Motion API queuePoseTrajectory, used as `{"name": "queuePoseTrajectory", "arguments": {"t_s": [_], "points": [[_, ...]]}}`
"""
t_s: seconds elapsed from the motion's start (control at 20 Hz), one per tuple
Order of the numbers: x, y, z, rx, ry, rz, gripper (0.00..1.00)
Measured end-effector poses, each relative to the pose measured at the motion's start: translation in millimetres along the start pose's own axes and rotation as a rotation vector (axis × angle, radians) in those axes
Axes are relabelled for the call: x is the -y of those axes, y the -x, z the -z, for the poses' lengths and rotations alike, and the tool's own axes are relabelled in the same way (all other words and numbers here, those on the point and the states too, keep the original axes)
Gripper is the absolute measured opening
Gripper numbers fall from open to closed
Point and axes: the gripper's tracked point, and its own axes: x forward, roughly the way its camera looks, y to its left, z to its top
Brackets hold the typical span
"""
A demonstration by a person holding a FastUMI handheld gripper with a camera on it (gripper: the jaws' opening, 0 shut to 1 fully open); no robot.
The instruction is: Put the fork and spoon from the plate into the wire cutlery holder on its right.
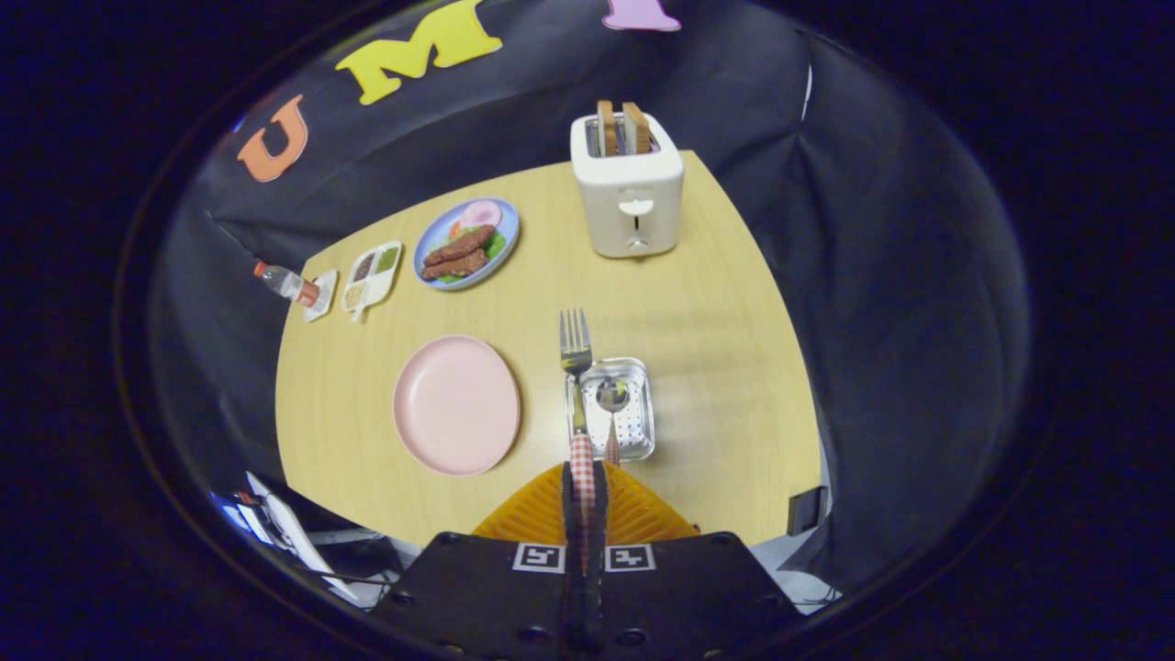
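toaster (628,197) with toast | food plate (466,243) | condiment tray (372,276) | bottle (286,283)

The camera rides on the gripper (585,477) and looks forward along its two fingers, which meet at the bottom of the view. It looks from high above, tilted down on the wooden table (716,303), so almost the whole top is seen. The near table edge lies just under the fingers; the toaster (629,197) stands at the far edge, before the booth's wall.
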Motion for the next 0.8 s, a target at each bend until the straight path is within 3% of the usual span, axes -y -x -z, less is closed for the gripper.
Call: {"name": "queuePoseTrajectory", "arguments": {"t_s": [0.4, 0.8], "points": [[10.0, -15.6, 14.9, -0.251, -0.027, 0.047, 0.01], [4.2, -33.9, 8.2, -0.363, -0.090, 0.083, 0.01]]}}
